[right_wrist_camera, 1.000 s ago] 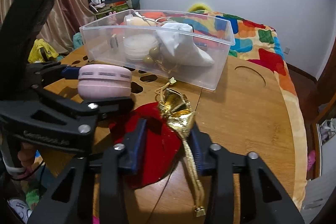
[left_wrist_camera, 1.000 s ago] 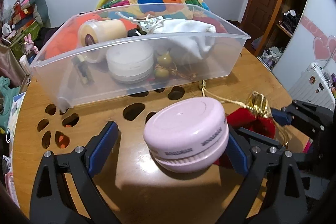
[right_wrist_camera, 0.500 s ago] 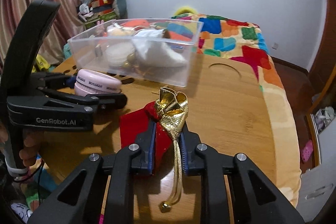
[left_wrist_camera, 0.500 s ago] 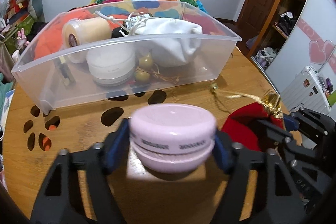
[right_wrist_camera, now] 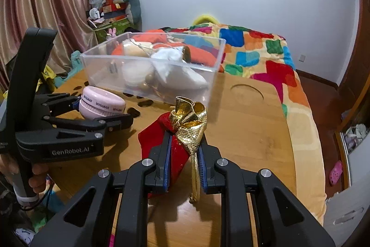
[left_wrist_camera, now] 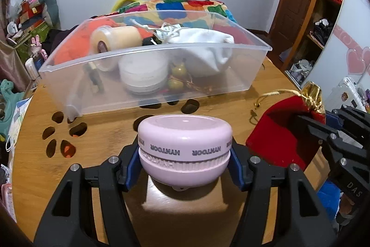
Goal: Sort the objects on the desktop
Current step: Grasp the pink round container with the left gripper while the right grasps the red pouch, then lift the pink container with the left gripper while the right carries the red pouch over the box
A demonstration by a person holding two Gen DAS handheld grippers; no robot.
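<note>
My left gripper (left_wrist_camera: 185,161) is shut on a round pink case (left_wrist_camera: 185,147) marked HYMTOOR and holds it above the wooden table (left_wrist_camera: 111,131), in front of a clear plastic bin (left_wrist_camera: 148,75). The case also shows in the right wrist view (right_wrist_camera: 101,105). My right gripper (right_wrist_camera: 185,154) is shut on the gold-trimmed neck of a red drawstring pouch (right_wrist_camera: 161,142), lifted off the table. The pouch shows at the right of the left wrist view (left_wrist_camera: 282,131). The bin (right_wrist_camera: 152,71) holds a white pouch (left_wrist_camera: 208,48), a white round case (left_wrist_camera: 143,71), a tape roll (left_wrist_camera: 115,38) and small items.
The table has paw-shaped cut-outs (left_wrist_camera: 62,136) at the left and a round cut mark (right_wrist_camera: 247,94) at the right. A colourful blanket (right_wrist_camera: 261,50) lies behind the table. Clutter and curtains (right_wrist_camera: 46,4) stand to the left.
My left gripper closed on the pink case and lifted it. My right gripper closed on the pouch's neck and raised it off the table.
</note>
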